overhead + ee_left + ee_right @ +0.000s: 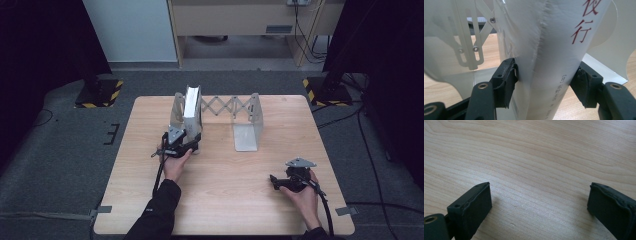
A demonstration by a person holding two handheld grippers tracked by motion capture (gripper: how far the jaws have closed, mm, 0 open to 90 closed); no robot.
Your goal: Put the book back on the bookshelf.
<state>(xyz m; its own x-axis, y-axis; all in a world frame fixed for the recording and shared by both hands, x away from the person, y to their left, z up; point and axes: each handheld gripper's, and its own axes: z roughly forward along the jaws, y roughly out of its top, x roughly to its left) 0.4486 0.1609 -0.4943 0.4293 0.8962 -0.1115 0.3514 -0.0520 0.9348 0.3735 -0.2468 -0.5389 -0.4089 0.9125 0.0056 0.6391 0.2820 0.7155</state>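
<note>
A white book [192, 106] with red characters on its spine [554, 50] stands upright at the left end of a white expanding book rack [247, 122] on the wooden table [220, 190]. My left gripper [189, 142] reaches its lower end from the near side. In the left gripper view, my left gripper [546, 77] has both black pads [507, 80] against the book's two sides, one on each. My right gripper [274, 180] rests low at the table's near right, held by a hand. Its jaws stand wide apart over bare wood, as the right gripper view [539, 202] shows.
The rack's right end plate [248, 131] and scissor links [225, 106] stand empty beside the book. Beyond the table lie grey carpet, black stands with yellow-striped bases [100, 92] and a desk with cables [300, 30].
</note>
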